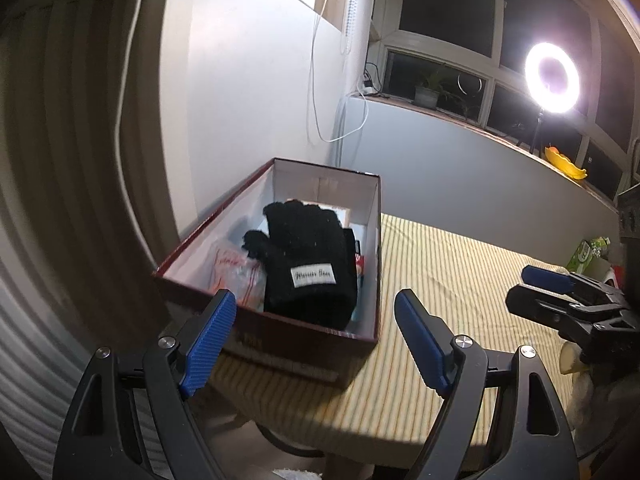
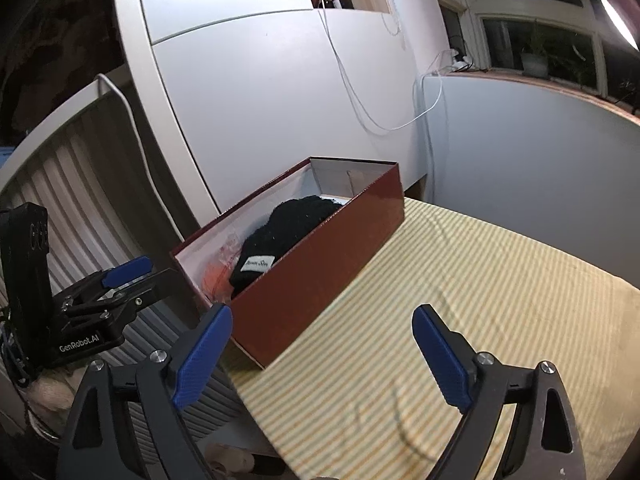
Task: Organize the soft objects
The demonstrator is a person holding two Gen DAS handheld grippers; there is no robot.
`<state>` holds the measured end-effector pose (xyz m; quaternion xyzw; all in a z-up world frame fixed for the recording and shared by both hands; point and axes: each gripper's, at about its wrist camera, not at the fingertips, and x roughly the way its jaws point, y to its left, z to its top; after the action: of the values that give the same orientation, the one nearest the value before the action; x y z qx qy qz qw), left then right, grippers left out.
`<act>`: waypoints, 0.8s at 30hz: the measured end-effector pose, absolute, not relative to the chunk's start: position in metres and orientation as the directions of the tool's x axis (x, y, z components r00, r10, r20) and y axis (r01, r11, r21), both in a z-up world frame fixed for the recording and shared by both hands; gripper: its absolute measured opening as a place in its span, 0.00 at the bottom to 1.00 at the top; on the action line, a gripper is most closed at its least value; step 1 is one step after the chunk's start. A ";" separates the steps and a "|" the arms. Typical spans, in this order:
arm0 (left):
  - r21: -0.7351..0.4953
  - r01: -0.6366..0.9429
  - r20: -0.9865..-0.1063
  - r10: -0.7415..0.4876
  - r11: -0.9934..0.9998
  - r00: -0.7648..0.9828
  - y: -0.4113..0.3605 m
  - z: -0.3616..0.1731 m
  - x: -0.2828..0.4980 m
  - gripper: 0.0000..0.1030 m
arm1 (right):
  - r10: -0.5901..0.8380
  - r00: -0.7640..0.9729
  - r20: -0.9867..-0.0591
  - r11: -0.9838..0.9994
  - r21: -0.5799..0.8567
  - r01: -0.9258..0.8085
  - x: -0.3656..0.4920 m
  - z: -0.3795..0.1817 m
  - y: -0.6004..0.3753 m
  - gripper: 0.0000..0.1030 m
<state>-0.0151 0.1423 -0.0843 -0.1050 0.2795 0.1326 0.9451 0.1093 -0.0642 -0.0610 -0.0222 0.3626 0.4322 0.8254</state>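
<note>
Glove [image 1: 308, 260] lies in box [image 1: 320, 344]; L gripper [image 1: 316, 340] & R gripper [image 2: 322, 356] both spread, empty.

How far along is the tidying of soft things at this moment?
Done: a black glove lies inside the red box, on top of a plastic bag. In hand: nothing; the left claw and right claw are both open and empty. Left: no other soft item shows on the striped cloth, so the job looks close to finished, though anything outside these views cannot be judged.
</note>
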 end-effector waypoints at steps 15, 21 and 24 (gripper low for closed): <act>-0.143 -0.320 -0.549 0.194 0.937 0.813 0.124 -0.077 -0.039 0.79 | 0.698 0.394 -0.598 0.621 0.232 -0.749 0.077 -0.056 -0.084 0.87; -0.140 -0.318 -0.550 0.193 0.938 0.812 0.122 -0.077 -0.039 0.79 | 0.698 0.396 -0.597 0.627 0.240 -0.742 0.076 -0.057 -0.087 0.87; -0.141 -0.319 -0.551 0.194 0.937 0.812 0.122 -0.078 -0.040 0.79 | 0.694 0.399 -0.599 0.631 0.240 -0.738 0.076 -0.057 -0.088 0.87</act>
<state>-0.0396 0.1216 -0.0775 -0.1140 0.2750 0.1357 0.9450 0.0760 -0.0883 -0.0573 -0.0320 0.3421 0.4283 0.8358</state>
